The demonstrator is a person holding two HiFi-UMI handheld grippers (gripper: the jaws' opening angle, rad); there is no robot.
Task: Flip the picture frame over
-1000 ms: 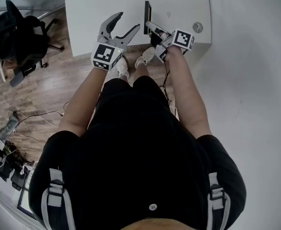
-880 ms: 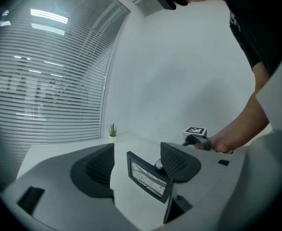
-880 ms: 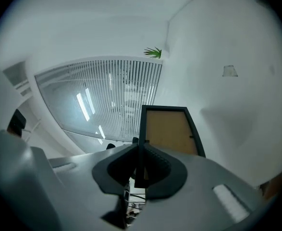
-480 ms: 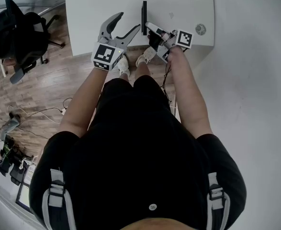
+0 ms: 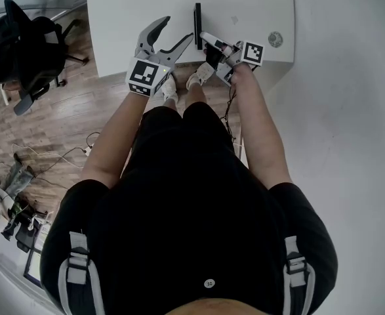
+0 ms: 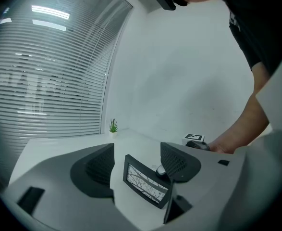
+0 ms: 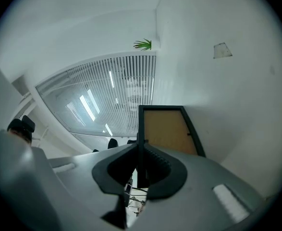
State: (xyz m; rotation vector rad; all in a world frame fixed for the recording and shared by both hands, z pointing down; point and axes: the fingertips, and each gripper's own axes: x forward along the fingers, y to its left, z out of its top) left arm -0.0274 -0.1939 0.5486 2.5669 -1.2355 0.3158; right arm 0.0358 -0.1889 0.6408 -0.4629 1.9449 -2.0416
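Observation:
A black picture frame (image 5: 197, 21) stands on its edge on the white table (image 5: 126, 8), seen edge-on in the head view. My right gripper (image 5: 205, 38) is shut on its near edge. In the right gripper view the frame's brown back (image 7: 167, 129) rises beyond the closed jaws of the right gripper (image 7: 141, 154). My left gripper (image 5: 176, 30) hangs open just left of the frame, apart from it. The left gripper view shows the frame's picture side (image 6: 147, 181), with a branch print, past the wide jaws of the left gripper (image 6: 140, 163). The right gripper's marker cube (image 6: 194, 138) shows behind it.
A small potted plant (image 6: 113, 125) stands at the table's far corner by the blinds. A round cable grommet (image 5: 274, 39) sits in the table top right of the frame. A black office chair (image 5: 21, 48) and loose cables (image 5: 54, 156) are on the wooden floor to the left.
The right gripper has sunk slightly and rolled, and the frame in it has gone from slightly tilted to edge-on upright. The left gripper has stayed in place, open.

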